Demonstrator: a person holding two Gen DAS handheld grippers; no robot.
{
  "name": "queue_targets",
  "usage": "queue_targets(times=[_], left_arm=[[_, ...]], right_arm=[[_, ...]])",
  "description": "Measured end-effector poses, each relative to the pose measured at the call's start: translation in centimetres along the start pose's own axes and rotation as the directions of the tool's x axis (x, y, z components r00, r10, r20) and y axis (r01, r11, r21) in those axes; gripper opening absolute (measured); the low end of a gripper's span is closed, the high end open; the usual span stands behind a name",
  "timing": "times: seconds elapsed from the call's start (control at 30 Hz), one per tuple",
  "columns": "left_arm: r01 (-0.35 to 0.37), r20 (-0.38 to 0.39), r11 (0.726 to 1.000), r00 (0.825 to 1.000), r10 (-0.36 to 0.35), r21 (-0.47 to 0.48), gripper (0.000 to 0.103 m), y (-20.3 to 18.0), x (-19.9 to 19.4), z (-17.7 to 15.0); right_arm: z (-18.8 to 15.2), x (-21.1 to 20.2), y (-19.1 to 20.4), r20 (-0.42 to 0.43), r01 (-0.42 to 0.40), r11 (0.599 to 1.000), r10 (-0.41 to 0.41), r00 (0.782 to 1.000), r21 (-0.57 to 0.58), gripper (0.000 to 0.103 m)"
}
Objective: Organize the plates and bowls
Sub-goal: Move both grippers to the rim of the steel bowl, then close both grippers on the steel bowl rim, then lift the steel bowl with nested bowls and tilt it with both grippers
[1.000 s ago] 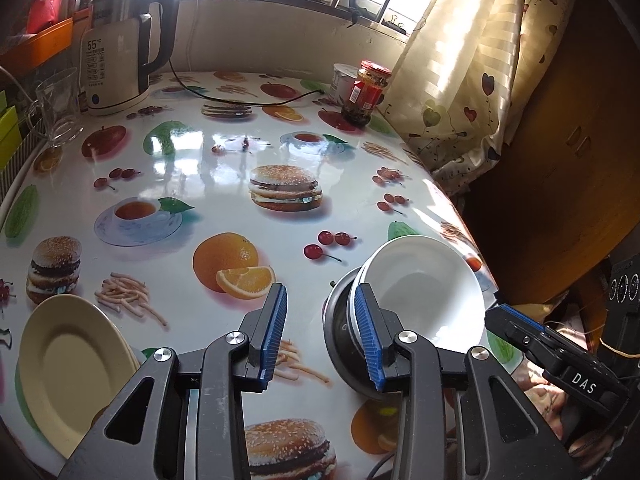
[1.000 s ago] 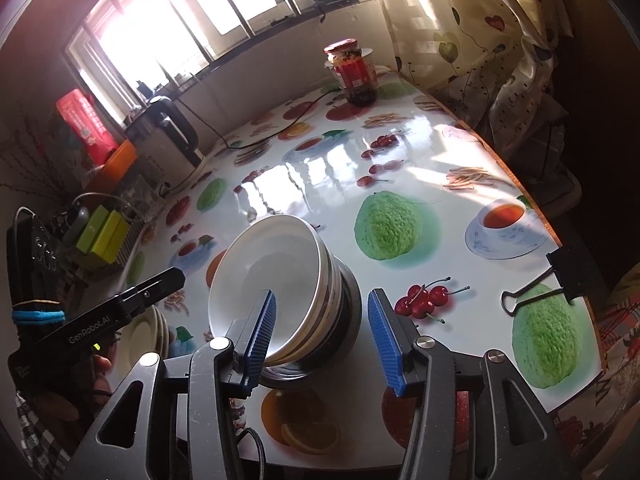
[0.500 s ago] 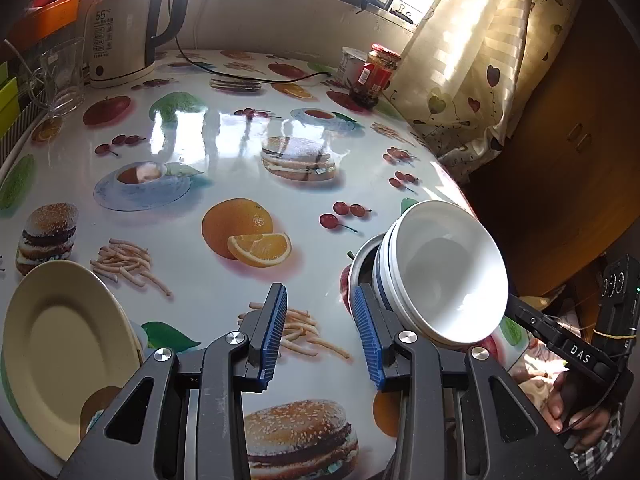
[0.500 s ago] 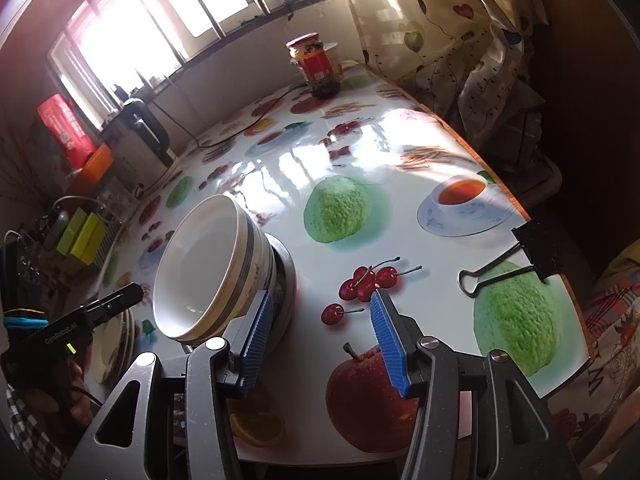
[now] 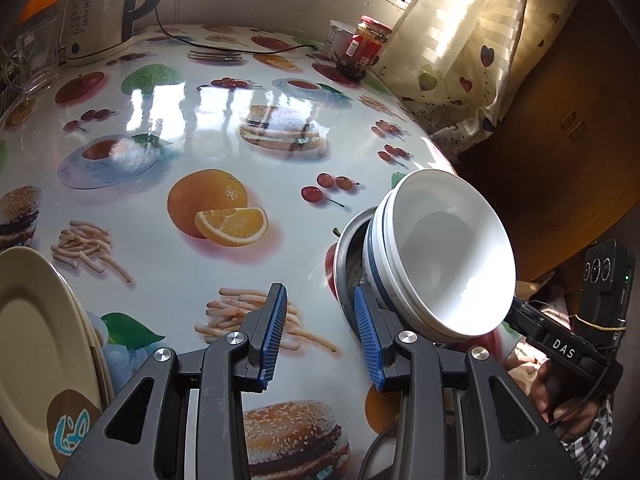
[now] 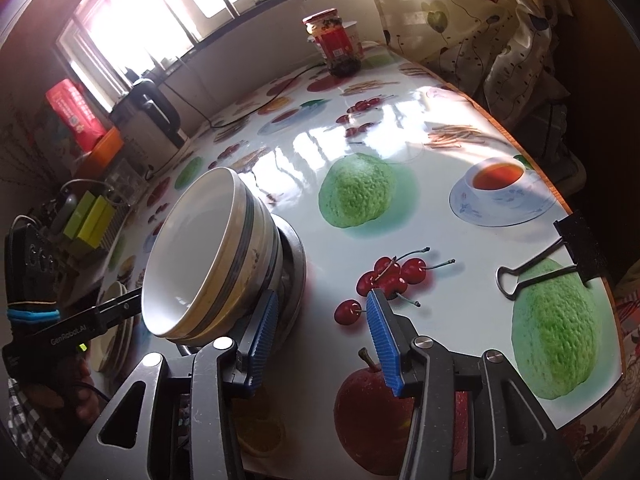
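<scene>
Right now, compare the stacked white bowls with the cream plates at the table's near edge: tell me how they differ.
The white bowls are deep with a blue band under the rim; the cream plates are shallow and yellowish, the top one bearing a brown and blue mark. The bowls sit nested in a metal dish, while the plates appear to rest straight on the printed tablecloth. Both are stacked near the table's front edge.

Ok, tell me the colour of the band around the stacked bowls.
Dark blue band on white stacked bowls; clearest in the left wrist view.
</scene>
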State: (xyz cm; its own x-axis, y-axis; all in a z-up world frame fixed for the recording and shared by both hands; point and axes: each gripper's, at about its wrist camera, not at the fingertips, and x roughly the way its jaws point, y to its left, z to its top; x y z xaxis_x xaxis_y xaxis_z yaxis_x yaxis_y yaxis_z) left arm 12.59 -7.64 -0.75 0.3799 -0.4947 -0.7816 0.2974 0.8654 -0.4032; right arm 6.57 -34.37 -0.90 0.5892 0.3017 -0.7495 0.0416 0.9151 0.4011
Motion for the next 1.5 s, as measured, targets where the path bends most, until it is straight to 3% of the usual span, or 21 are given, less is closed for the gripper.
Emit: queue_targets(times=[0.47, 0.63, 0.87, 1.1, 1.33, 1.4, 1.5], left_arm=[[0.039, -0.041, 0.999, 0.998, -0.040, -0.016, 0.036, 0.3, 1.5, 0.1], [0.062, -0.046, 0.998, 0.997, -0.063, -0.013, 0.030, 0.3, 1.8, 0.2], [0.094, -0.048, 0.995, 0.994, -0.095, -0.027, 0.027, 0.6, 2.1, 0.3], [0.139, -0.064, 0.989, 0.988, -0.143, -0.058, 0.027, 1.3, 2.4, 0.4], [0.159, -0.060, 0.985, 0.985, -0.164, -0.072, 0.027, 1.5, 2.4, 0.3], [0.183, -0.060, 0.980, 0.980, -0.188, -0.081, 0.019, 1.6, 2.4, 0.2], [0.201, -0.059, 0.976, 0.977, -0.206, -0.085, 0.017, 1.6, 2.4, 0.3]], right_arm=[[0.2, 0.7, -0.8, -0.010, -0.076, 0.997, 0.076, 0.997, 0.019, 0.026], [0.2, 1.0, -1.3, -0.011, -0.141, 0.988, 0.142, 0.990, 0.056, 0.020], [0.2, 1.3, -1.5, -0.015, -0.209, 0.974, 0.210, 0.977, 0.084, 0.016], [0.2, 1.9, -2.8, -0.014, -0.303, 0.944, 0.308, 0.951, 0.133, 0.016], [0.0, 2.0, -3.4, -0.004, -0.335, 0.928, 0.340, 0.940, 0.164, 0.016], [0.0, 1.9, -3.5, -0.001, -0.340, 0.926, 0.345, 0.939, 0.165, 0.016], [-0.2, 1.9, -3.8, 0.005, -0.358, 0.918, 0.362, 0.932, 0.173, 0.016]])
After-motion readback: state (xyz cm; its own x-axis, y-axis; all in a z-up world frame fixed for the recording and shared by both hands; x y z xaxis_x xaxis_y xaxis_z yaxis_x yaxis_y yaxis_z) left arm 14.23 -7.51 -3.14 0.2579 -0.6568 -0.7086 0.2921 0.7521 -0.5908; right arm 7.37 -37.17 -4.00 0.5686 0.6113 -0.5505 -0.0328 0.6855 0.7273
